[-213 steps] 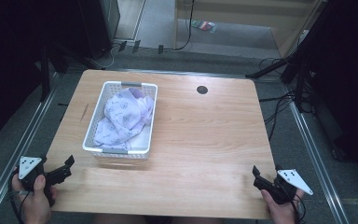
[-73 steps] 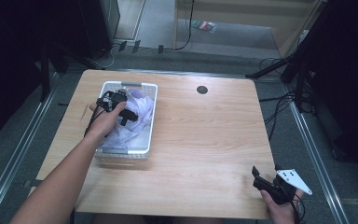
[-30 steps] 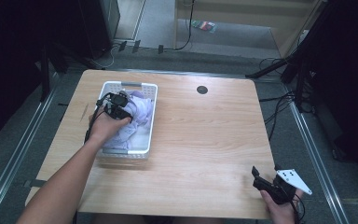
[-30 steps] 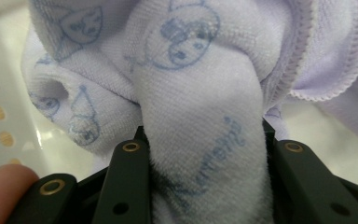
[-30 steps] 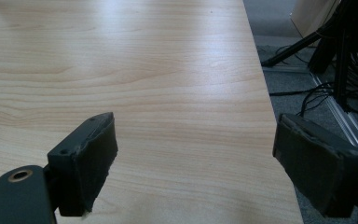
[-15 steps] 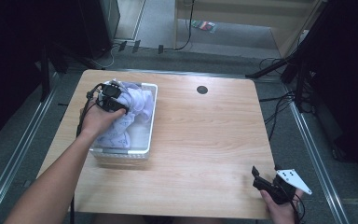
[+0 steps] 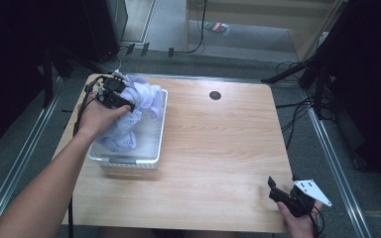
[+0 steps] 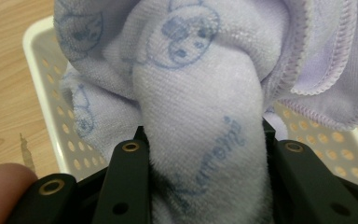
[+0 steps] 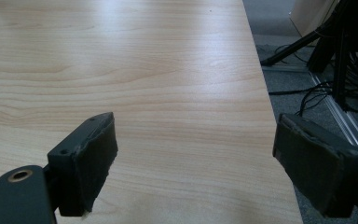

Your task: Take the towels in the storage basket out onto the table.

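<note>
The left gripper [image 7: 124, 101] is clamped on a thick bunched fold of the pale purple towel [image 7: 129, 116], which hangs partly lifted above the white basket [image 7: 159, 134] at the left side of the table [image 7: 218, 148]; in the left gripper view the towel [image 8: 200, 116] bulges up between the two jaws and fills the gap from side to side, with the perforated basket [image 8: 42, 84] floor visible beneath it. The lower part of the towel looks to rest inside the basket while the upper folds spill over its far rim. The right gripper [image 7: 283, 196] sits near the front right corner of the table, well apart from the basket, with its jaws spread wide and nothing between them, as the right gripper view shows over bare wood [image 9: 168, 70]. The main risk, as I judge it, is that the grip takes only a rolled lump of soft cloth rather than an edge, so the fold could slide out of the pads as more weight comes off the basket floor. A trailing end could also catch on the basket rim and drag or tip the light basket along with it, since nothing is holding the basket down. A loose edge drooping at the right could snag too, leaving the towel half in and half out
</note>
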A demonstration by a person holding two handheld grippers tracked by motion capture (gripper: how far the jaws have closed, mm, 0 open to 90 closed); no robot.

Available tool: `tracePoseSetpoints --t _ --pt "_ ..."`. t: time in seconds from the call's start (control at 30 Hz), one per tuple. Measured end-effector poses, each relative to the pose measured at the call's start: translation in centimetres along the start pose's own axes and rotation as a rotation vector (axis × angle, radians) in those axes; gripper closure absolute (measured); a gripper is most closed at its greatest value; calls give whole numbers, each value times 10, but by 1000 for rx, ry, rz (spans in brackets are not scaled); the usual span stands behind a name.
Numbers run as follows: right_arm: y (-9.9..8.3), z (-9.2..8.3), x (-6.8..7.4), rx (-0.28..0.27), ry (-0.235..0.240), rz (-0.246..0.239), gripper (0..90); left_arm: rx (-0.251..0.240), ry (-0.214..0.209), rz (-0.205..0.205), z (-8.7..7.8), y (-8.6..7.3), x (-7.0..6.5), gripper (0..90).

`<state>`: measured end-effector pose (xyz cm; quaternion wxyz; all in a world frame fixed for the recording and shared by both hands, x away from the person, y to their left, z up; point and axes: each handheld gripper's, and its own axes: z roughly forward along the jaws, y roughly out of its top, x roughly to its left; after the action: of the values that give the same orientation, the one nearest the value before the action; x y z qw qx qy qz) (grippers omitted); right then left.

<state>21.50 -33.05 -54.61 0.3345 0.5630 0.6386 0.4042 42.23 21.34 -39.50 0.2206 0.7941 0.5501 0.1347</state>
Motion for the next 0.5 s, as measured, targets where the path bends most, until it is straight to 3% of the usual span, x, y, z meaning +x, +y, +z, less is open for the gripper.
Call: tracePoseSetpoints --t 0.5 --pt "0 0 0 0 -3 2 139 -23 -10 15 -24 20 -12 632"
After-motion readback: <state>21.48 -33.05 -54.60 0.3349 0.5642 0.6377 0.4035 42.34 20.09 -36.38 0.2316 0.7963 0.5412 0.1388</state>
